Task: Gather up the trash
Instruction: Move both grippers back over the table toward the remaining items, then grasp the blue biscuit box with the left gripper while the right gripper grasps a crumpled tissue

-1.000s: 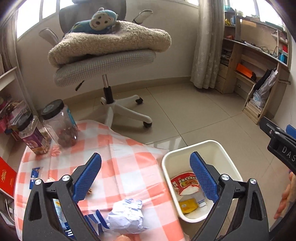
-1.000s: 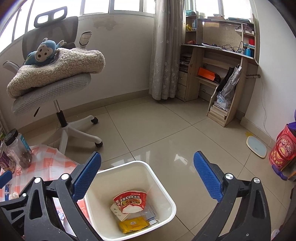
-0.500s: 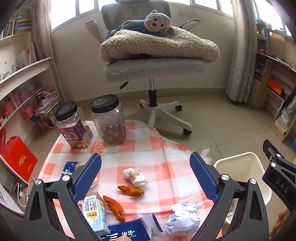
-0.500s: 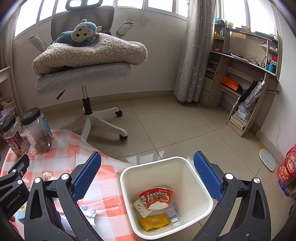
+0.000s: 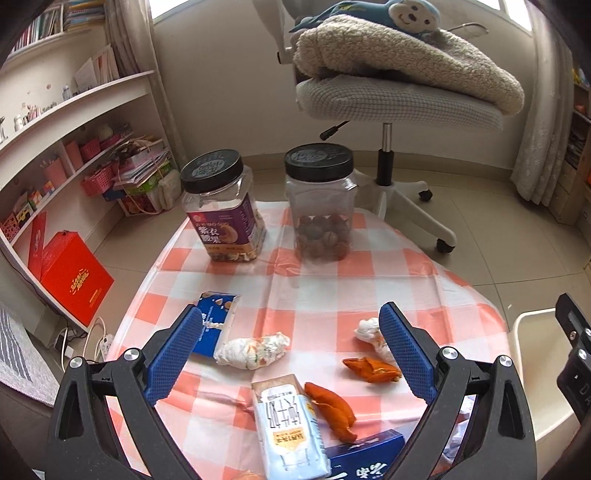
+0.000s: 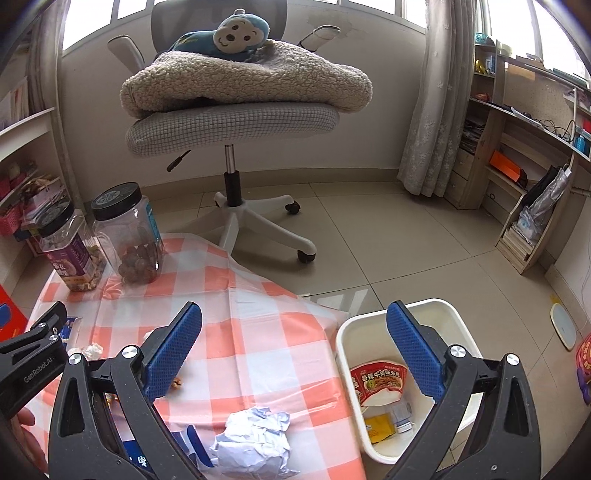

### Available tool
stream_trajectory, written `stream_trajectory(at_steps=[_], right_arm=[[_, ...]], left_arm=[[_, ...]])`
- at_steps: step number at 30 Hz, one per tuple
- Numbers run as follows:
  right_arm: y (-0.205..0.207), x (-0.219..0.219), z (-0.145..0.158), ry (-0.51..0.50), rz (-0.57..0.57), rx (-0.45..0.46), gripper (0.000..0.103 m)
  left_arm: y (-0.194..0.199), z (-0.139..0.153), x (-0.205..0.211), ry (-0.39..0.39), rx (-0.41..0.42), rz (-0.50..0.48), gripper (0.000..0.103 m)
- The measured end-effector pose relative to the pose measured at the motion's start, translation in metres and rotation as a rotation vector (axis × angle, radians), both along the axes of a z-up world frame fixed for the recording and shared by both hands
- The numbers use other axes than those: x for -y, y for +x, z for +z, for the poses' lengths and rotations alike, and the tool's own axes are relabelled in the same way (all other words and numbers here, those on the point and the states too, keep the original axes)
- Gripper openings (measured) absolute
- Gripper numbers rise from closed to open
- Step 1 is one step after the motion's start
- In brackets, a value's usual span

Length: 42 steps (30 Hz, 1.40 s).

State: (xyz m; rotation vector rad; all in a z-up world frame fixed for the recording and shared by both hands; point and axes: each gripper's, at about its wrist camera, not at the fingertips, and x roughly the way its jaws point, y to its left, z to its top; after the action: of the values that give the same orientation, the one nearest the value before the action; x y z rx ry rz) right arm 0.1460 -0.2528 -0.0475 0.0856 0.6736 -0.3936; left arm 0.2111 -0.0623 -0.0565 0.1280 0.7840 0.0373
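Left gripper [image 5: 291,332] wide open over the checkered tablecloth [image 5: 332,288], nothing between the blue pads [image 5: 173,354]; right gripper [image 6: 293,334] also spread wide and empty, hanging above the table edge next to the white bin [image 6: 373,439]. Trash scattered all over the cloth: small milk carton [image 5: 288,424] lying near the front edge, two orange peel bits [image 5: 330,410] [image 5: 371,369] just beside it, wrapped tissue wad [image 5: 253,349] between the left fingers, another white wad [image 5: 369,332] by the right pad, blue snack packet [image 5: 214,321] off to the left, blue box [image 5: 365,458] at the very front; crumpled paper ball [image 6: 255,443] low in the right view, close to the bin. Already in the bin: red noodle cup [image 6: 378,382] and a yellow packet [image 6: 378,426]. Two black-lidded jars [image 5: 221,206] [image 5: 321,203] upright at the far end; office chair [image 6: 232,122] with blanket and plush monkey [image 6: 229,33] behind.
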Motion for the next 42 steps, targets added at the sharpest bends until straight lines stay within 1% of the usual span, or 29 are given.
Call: stream_trajectory(at_steps=[3,7,12,16,21,23,25,26,27,28,30,32,35,37,39,40,41,42], right_arm=[[0.01,-0.017,-0.005,0.01,0.033,-0.012,0.096],[0.02,-0.034,-0.014,0.01,0.07,-0.038,0.096],[0.031,-0.046,-0.025,-0.008,0.108,-0.082,0.096],[0.044,-0.047,-0.036,0.014,0.132,-0.137,0.096],[0.061,-0.05,-0.055,0.037,0.176,-0.228,0.096],[0.068,-0.053,-0.062,0.047,0.198,-0.263,0.096],[0.076,-0.056,-0.069,0.063,0.229,-0.29,0.096],[0.08,-0.058,-0.073,0.068,0.249,-0.304,0.096],[0.085,-0.061,-0.076,0.073,0.271,-0.319,0.096],[0.09,-0.064,-0.08,0.083,0.295,-0.338,0.096],[0.099,-0.069,-0.089,0.112,0.344,-0.39,0.096],[0.107,-0.076,-0.098,0.112,0.369,-0.429,0.096],[0.123,-0.086,-0.113,0.115,0.401,-0.487,0.095],[0.132,-0.091,-0.124,0.122,0.407,-0.534,0.085],[0.138,-0.098,-0.132,0.118,0.427,-0.568,0.08],[0.14,-0.102,-0.135,0.11,0.436,-0.583,0.071],[0.142,-0.105,-0.139,0.106,0.44,-0.596,0.066],[0.143,-0.106,-0.141,0.112,0.437,-0.606,0.057]], left_arm=[[0.022,-0.015,-0.028,-0.004,-0.068,0.056,0.093],[0.05,-0.041,-0.065,-0.01,-0.157,0.138,0.093],[0.085,-0.075,-0.1,-0.004,-0.249,0.197,0.093],[0.108,-0.103,-0.119,-0.065,-0.355,0.227,0.093],[0.123,-0.134,-0.133,-0.077,-0.449,0.237,0.093],[0.126,-0.146,-0.14,-0.104,-0.491,0.238,0.093],[0.125,-0.15,-0.147,-0.154,-0.489,0.23,0.092],[0.125,-0.149,-0.15,-0.178,-0.486,0.219,0.084],[0.125,-0.146,-0.151,-0.184,-0.476,0.208,0.069],[0.124,-0.143,-0.152,-0.181,-0.467,0.196,0.06],[0.122,-0.14,-0.153,-0.164,-0.466,0.183,0.059],[0.119,-0.14,-0.153,-0.153,-0.461,0.171,0.058],[0.116,-0.135,-0.162,-0.188,-0.441,0.174,0.056],[0.117,-0.124,-0.168,-0.228,-0.418,0.185,0.056],[0.117,-0.114,-0.175,-0.243,-0.396,0.187,0.056],[0.117,-0.111,-0.176,-0.242,-0.388,0.186,0.056],[0.116,-0.108,-0.176,-0.24,-0.38,0.185,0.056],[0.115,-0.105,-0.177,-0.239,-0.374,0.184,0.056]])
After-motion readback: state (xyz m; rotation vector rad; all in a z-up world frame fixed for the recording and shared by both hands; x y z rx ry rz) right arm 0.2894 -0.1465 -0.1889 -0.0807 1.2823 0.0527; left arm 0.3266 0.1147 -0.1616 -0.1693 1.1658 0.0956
